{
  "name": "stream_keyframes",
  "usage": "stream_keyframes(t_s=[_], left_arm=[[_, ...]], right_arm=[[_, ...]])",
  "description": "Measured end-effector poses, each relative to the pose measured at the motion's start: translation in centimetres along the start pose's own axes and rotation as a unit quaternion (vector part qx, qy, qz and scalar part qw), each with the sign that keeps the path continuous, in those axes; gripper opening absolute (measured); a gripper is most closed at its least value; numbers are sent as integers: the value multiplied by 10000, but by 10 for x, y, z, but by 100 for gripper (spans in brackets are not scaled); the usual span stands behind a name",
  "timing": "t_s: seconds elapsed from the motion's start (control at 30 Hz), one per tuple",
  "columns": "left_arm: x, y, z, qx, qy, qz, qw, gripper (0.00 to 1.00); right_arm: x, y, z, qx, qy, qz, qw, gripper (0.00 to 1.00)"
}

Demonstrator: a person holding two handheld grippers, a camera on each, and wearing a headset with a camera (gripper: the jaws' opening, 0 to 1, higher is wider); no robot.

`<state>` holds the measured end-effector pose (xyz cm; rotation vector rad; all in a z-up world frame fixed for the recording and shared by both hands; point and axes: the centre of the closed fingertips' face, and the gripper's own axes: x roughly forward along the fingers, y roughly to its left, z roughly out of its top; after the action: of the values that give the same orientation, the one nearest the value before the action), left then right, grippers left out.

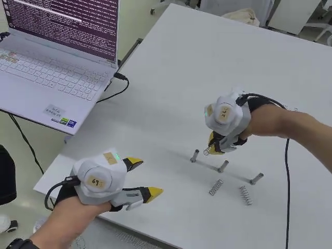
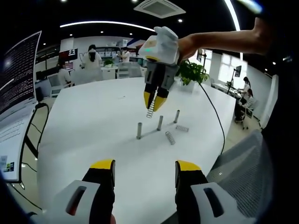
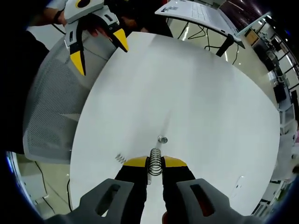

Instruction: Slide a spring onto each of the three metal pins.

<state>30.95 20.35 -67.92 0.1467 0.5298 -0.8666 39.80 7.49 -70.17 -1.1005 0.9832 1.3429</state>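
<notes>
1. Right tongs (image 1: 217,149) are clamping a spring (image 1: 208,151), holding it just beside the end pin (image 1: 194,155), likely to line it up.
2. Left tongs (image 1: 148,178) are hovering open, well apart.
3. Two more springs (image 1: 216,187) are lying nearby.

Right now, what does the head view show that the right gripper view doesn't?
Head view: all three pins in a row, with both loose springs lying beside them. Right gripper view: a mesh chair beyond the table edge, and one pin end-on just past its held spring. Both: the right hand-held gripper shut on that spring, the open left hand-held gripper, the laptop.
</notes>
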Motion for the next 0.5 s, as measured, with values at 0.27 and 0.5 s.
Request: stream_keyframes(t_s=[0.27,0.5], left_arm=[[-2,4,-1,-44,-7,42,10000,46],[-4,6,-2,-88,-4,74,9999,46]], right_arm=[[6,-7,4,-143,112,33,9998,8],[11,-9,8,-265,175,83,9995,8]])
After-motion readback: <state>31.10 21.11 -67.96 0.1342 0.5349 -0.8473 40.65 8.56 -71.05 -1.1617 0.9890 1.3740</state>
